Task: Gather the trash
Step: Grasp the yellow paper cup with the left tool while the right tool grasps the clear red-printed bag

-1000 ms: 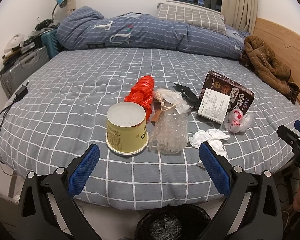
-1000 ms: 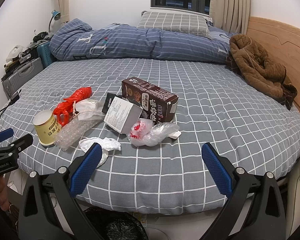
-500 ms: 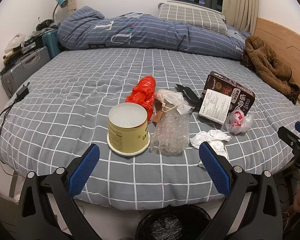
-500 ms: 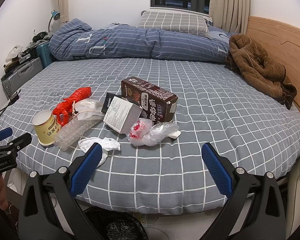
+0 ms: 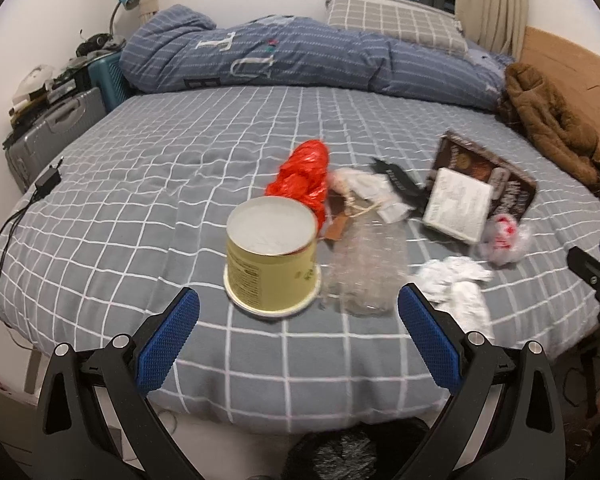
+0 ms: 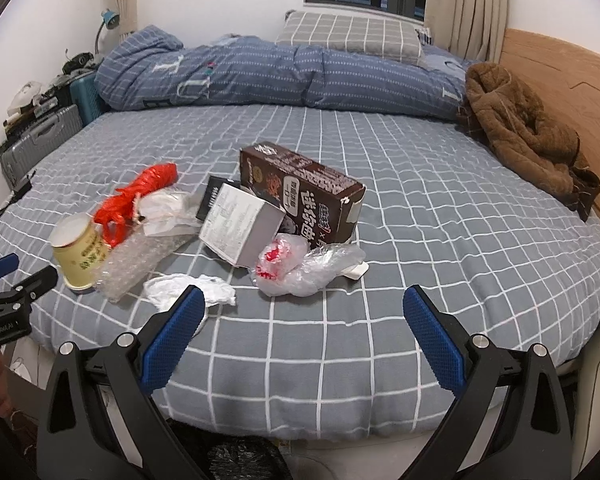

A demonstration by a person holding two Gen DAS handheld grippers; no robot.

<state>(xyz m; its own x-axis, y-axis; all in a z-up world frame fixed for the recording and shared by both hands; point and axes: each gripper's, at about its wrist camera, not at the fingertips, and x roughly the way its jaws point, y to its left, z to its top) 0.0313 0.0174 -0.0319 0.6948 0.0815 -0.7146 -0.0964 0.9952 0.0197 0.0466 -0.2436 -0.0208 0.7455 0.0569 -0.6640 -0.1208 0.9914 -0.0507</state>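
Observation:
Trash lies in a cluster on the grey checked bed (image 5: 140, 184) (image 6: 460, 240). An upturned yellow paper cup (image 5: 272, 254) (image 6: 80, 256) stands nearest my left gripper (image 5: 298, 312), which is open, empty and just short of it. Beside the cup lie bubble wrap (image 5: 366, 268) (image 6: 140, 254), a red plastic bag (image 5: 304, 178) (image 6: 136, 200), crumpled white tissue (image 5: 456, 284) (image 6: 192, 290), a white box (image 5: 458, 204) (image 6: 242, 224), a brown carton (image 5: 484, 172) (image 6: 304, 196) and a clear bag with red print (image 5: 504, 236) (image 6: 296, 264). My right gripper (image 6: 300, 316) is open and empty in front of the clear bag.
A black-lined bin (image 5: 352, 454) (image 6: 244, 460) sits on the floor below the bed's edge. A blue duvet (image 5: 300, 60) and pillow (image 6: 352, 34) fill the far side, a brown coat (image 6: 528, 136) lies by the wooden headboard. Suitcases (image 5: 56, 132) and a charger cable (image 5: 4, 240) are on the left.
Both grippers have moved forward toward the bed, so the cup and the clear bag look closer. The left wrist view is slightly blurred from motion. Nothing has been picked up.

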